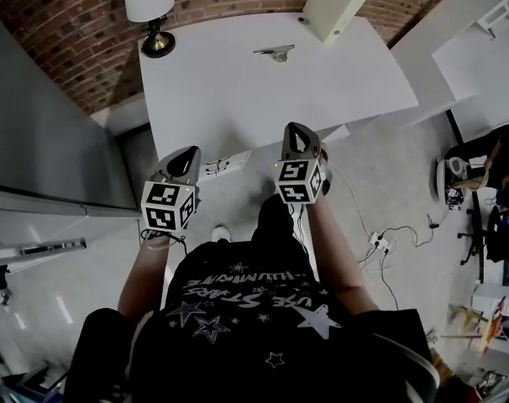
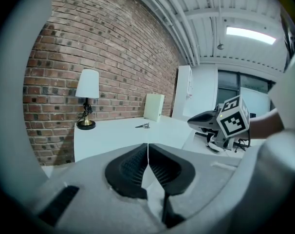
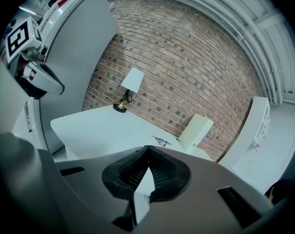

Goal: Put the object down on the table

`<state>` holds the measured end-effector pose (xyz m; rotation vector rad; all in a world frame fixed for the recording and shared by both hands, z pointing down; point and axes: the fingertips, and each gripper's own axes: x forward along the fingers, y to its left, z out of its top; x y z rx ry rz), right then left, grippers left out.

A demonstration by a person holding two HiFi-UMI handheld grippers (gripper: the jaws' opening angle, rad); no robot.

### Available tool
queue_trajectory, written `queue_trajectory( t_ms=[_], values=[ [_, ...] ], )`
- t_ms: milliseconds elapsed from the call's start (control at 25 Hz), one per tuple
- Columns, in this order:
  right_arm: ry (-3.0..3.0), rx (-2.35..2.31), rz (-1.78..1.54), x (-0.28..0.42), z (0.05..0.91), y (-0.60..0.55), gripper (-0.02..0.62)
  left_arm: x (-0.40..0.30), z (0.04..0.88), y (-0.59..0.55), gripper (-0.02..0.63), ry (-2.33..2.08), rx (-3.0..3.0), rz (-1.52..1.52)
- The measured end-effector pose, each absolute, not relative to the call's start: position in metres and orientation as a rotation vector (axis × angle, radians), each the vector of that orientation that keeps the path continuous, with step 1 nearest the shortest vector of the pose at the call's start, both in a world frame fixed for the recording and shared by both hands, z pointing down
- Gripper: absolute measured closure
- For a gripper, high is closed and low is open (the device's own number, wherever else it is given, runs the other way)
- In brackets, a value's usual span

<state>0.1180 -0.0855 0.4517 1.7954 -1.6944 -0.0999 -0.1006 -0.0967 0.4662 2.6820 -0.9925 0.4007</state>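
Observation:
A small metal object (image 1: pixel 275 53) lies on the white table (image 1: pixel 238 91), toward its far side; it also shows small in the left gripper view (image 2: pixel 143 126) and the right gripper view (image 3: pixel 160 140). Both grippers hover off the table's near edge, well short of the object. My left gripper (image 1: pixel 189 153) is shut with nothing between its pads (image 2: pixel 147 147). My right gripper (image 1: pixel 296 130) is likewise shut and empty (image 3: pixel 147 151). Each gripper appears in the other's view: the right one (image 2: pixel 220 121), the left one (image 3: pixel 33 62).
A lamp with a white shade (image 1: pixel 151 11) stands at the table's far left corner and a white box (image 1: pixel 333 5) at its far right. A grey cabinet (image 1: pixel 44 141) flanks the left. A power strip and cables (image 1: pixel 380 242) lie on the floor at right.

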Motion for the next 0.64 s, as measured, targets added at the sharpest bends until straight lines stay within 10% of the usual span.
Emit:
queue_trajectory(
  t_ms=[640],
  values=[
    [-1.673, 1.882, -0.001, 0.138, 0.454, -0.053, 0.594, -0.08, 0.471, -0.075, 0.584, -0.907, 2.705, 0.422]
  ],
)
